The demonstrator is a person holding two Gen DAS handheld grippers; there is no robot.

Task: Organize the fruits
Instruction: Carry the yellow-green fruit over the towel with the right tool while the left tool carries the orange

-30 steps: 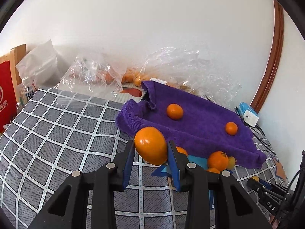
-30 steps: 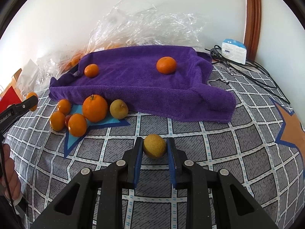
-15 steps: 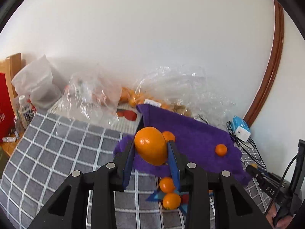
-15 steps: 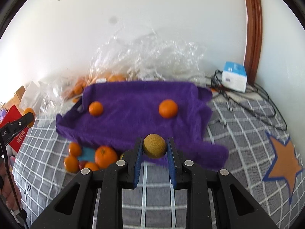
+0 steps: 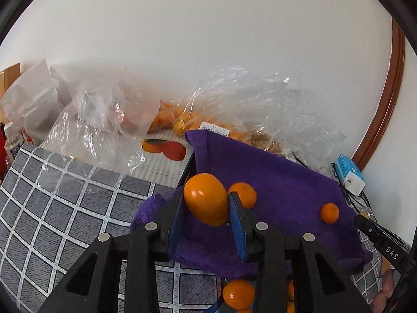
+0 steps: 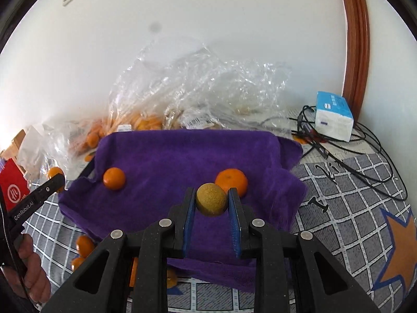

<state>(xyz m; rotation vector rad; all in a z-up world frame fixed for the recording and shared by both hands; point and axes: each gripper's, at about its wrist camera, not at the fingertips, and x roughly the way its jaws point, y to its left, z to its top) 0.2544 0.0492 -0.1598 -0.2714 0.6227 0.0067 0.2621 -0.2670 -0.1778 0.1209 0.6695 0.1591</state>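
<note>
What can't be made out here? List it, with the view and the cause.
- Loose oranges, left wrist view: gripper frame and bottom edge cut the count.
- Bagged fruit, right wrist view: crinkled plastic blurs it.
- Purple towel: what it drapes over is hidden.
- Red pack: edge crops it.

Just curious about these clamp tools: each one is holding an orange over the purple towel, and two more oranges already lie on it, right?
Not quite. Only the left gripper holds an orange; the right gripper holds a brownish-yellow fruit, as the right wrist view shows. Two oranges do lie on the purple towel.
</note>
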